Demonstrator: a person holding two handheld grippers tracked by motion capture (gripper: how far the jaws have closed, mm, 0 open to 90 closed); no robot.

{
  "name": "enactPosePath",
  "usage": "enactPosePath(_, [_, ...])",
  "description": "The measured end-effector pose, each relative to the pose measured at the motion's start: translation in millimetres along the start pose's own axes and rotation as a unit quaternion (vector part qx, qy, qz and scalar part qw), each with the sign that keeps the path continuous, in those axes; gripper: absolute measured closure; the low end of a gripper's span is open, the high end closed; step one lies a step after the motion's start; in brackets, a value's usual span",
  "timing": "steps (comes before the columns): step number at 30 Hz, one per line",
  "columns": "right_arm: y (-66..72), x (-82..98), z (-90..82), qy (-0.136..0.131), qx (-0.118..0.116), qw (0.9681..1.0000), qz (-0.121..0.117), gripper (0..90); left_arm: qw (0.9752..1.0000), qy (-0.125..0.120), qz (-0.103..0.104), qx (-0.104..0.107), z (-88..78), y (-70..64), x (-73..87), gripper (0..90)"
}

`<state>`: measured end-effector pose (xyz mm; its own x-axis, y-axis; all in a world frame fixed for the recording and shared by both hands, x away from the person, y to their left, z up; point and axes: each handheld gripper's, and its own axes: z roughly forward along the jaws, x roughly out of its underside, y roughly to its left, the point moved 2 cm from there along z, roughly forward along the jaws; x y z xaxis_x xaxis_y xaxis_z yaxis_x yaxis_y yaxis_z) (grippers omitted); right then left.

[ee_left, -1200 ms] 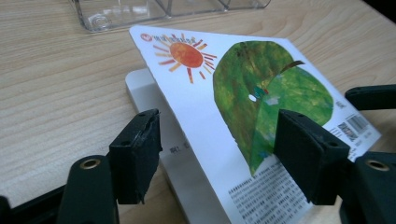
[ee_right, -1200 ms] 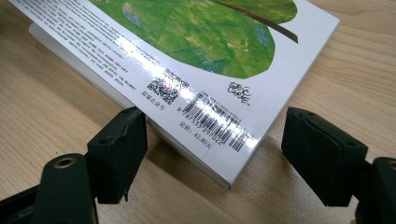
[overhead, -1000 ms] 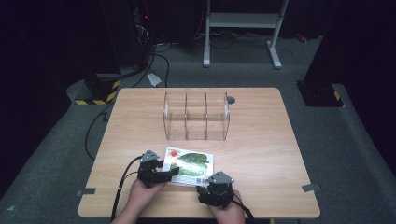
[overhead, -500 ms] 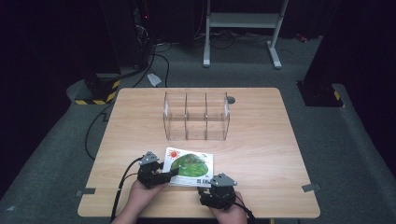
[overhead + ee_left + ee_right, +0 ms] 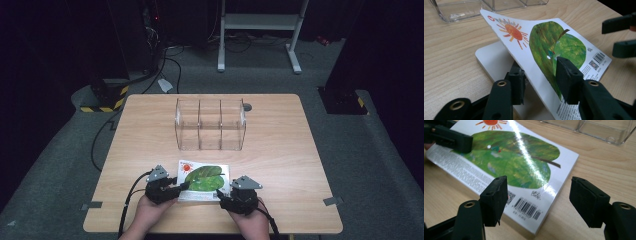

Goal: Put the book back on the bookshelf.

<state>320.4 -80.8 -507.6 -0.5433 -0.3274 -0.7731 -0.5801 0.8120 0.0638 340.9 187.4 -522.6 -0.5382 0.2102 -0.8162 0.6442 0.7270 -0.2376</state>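
Green-leafed book cover lifts, pinched by just-closing left gripper; right gripper hovers spread above book corner.

Both forearms come in side by side from the near edge. The left tongs have just been closing, jaws nearly pinched. The right tongs stand parted, also narrowing

Overhead, plus two close (shared book)

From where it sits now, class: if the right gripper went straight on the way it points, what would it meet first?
Most likely the book: its barcode corner lies just ahead, between the open jaws of the right gripper. Past the book stands the clear plastic box, though depth is hard to judge.
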Motion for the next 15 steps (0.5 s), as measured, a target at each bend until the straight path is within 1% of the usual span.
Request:
enactPosePath(1, [-1.9, -2.0, 0.9, 0.001, -0.001, 1.0, 0.006, 30.6, 1.0, -0.003, 0.003, 0.0, -0.7, -1.0, 0.2, 62.0])
enactPosePath(3, [-4.8, -1.4, 2.3, -0.007, -0.002, 0.9999, 0.015, 30.5, 0.9999, -0.006, 0.016, 0.0, -2.4, -2.6, 0.6, 62.7])
enactPosePath(4, [-6.0, 0.5, 2.5, -0.012, -0.002, 0.9998, 0.015, 30.6, 0.9997, -0.009, 0.021, -0.001, -2.8, -3.2, 0.6, 63.0])
enactPosePath(6, [-7.2, 7.8, 3.0, -0.023, -0.001, 0.9993, 0.029, 30.6, 0.9995, -0.013, 0.027, -0.001, -3.9, -4.4, 0.7, 63.5])
enactPosePath(7, [-8.5, 12.2, 4.6, -0.017, -0.004, 0.9993, 0.034, 29.4, 0.9994, -0.016, 0.03, -0.002, -4.2, -4.7, 0.6, 63.8])
enactPosePath(8, [-9.0, 13.3, 5.6, -0.009, -0.005, 0.9996, 0.028, 28.0, 0.9992, -0.018, 0.036, -0.001, -5.0, -5.2, 0.4, 64.4])
enactPosePath(9, [-9.4, 14.3, 5.5, -0.005, -0.002, 0.9997, 0.025, 27.9, 0.9991, -0.021, 0.037, -0.002, -5.6, -6.2, 0.3, 64.9])
enactPosePath(10, [-10.6, 14.9, 4.3, -0.01, -0.005, 0.9995, 0.031, 28.3, 0.9987, -0.022, 0.045, -0.003, -6.6, -6.4, -0.1, 65.1])
enactPosePath(11, [-11.4, 15.4, 3.6, -0.011, -0.009, 0.9992, 0.037, 28.3, 0.9987, -0.025, 0.044, -0.003, -6.9, -7.6, -0.1, 65.4])
enactPosePath(13, [-11.6, 15.4, 5.2, -0.01, -0.012, 0.9992, 0.037, 28.1, 0.9981, -0.025, 0.056, -0.006, -8.3, -9.4, -0.7, 65.6])
enactPosePath(15, [-10.4, 15.5, 7.0, -0.009, -0.017, 0.9992, 0.034, 28.2, 0.9971, -0.032, 0.069, -0.008, -9.8, -11.0, -1.2, 65.7])
